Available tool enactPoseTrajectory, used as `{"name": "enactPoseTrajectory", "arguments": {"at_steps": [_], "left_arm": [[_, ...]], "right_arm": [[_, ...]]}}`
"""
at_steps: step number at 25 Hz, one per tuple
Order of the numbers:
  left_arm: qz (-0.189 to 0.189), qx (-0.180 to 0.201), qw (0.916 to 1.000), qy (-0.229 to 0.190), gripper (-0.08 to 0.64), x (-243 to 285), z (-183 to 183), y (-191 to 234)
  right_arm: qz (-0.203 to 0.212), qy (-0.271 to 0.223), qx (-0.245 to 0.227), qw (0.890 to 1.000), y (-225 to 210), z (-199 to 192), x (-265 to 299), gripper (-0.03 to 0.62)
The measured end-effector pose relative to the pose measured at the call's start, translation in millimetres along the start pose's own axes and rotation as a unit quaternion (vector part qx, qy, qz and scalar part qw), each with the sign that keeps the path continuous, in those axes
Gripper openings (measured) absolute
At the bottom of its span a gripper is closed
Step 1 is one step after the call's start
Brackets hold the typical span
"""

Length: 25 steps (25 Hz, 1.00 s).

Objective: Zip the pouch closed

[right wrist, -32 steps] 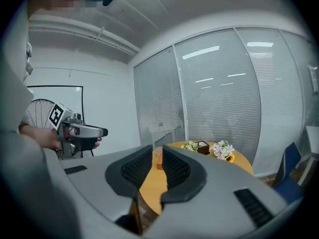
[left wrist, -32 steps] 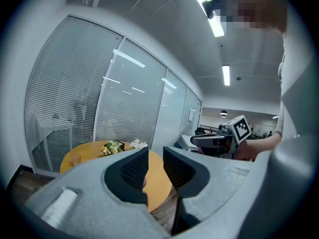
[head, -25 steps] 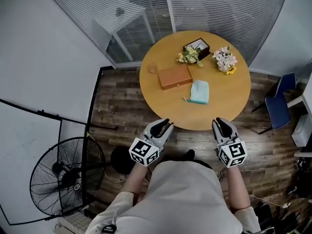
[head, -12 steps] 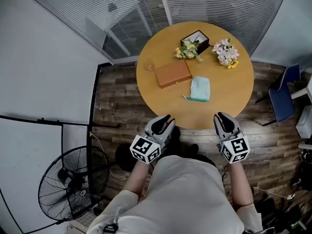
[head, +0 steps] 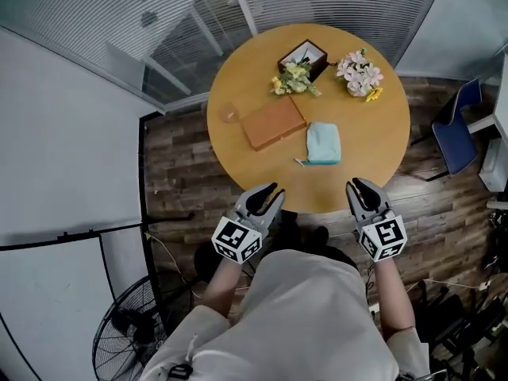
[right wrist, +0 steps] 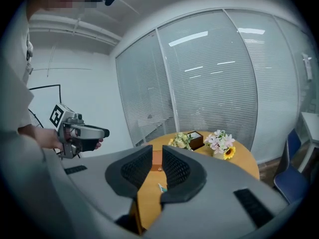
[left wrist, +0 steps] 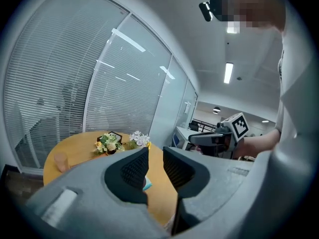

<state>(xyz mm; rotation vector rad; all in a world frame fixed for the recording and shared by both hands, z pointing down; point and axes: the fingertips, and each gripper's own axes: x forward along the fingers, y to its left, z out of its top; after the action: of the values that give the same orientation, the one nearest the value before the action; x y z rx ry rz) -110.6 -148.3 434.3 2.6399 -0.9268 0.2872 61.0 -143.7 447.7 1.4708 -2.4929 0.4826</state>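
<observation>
A light teal pouch (head: 324, 144) lies flat on the round wooden table (head: 373, 161), its zip pull pointing to the near left. Both grippers hang off the table's near edge, short of the pouch and touching nothing. My left gripper (head: 267, 193) is to the pouch's near left, my right gripper (head: 359, 187) to its near right. Each has its jaws drawn together with only a thin slit and nothing between. In the left gripper view (left wrist: 155, 156) a sliver of the pouch (left wrist: 147, 184) shows between the jaws. In the right gripper view (right wrist: 157, 156) the pouch (right wrist: 162, 187) is mostly hidden.
On the table: a flat brown case (head: 273, 122), a yellow flower bunch (head: 293, 78), a dark box (head: 302, 56), pink flowers (head: 358, 74), a small cup (head: 229, 114). A blue chair (head: 456, 129) stands to the right, a floor fan (head: 131, 336) at the lower left.
The table and pouch have slid toward me and slightly left in the head view as I moved closer. Both grippers keep the same pose and the same jaw gap.
</observation>
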Motion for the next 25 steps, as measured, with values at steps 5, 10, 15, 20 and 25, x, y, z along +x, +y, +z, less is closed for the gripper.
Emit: {"name": "enactPoseTrajectory", "arguments": {"at_steps": [5, 10, 15, 20, 25], "left_arm": [[-0.035, 0.005, 0.9990, 0.027, 0.086, 17.5, -10.4, 28.4], [-0.063, 0.017, 0.9963, 0.056, 0.086, 40.7, -30.3, 50.7], [-0.090, 0.023, 0.9923, 0.082, 0.086, 66.9, -55.3, 67.1], [-0.111, 0.032, 0.9872, 0.110, 0.086, 92.2, -86.7, 80.7], [-0.132, 0.053, 0.9803, 0.137, 0.086, 119.9, -117.3, 88.6]], "right_arm": [[-0.022, 0.016, 0.006, 1.000, -2.7, -6.8, 26.6, 0.061], [-0.041, 0.035, 0.015, 0.998, -10.6, -20.3, 53.5, 0.060], [-0.046, 0.060, 0.027, 0.997, -15.7, -45.6, 76.7, 0.060], [-0.055, 0.083, 0.050, 0.994, -18.7, -79.2, 94.0, 0.060], [-0.050, 0.105, 0.061, 0.991, -23.6, -115.9, 114.6, 0.060]]}}
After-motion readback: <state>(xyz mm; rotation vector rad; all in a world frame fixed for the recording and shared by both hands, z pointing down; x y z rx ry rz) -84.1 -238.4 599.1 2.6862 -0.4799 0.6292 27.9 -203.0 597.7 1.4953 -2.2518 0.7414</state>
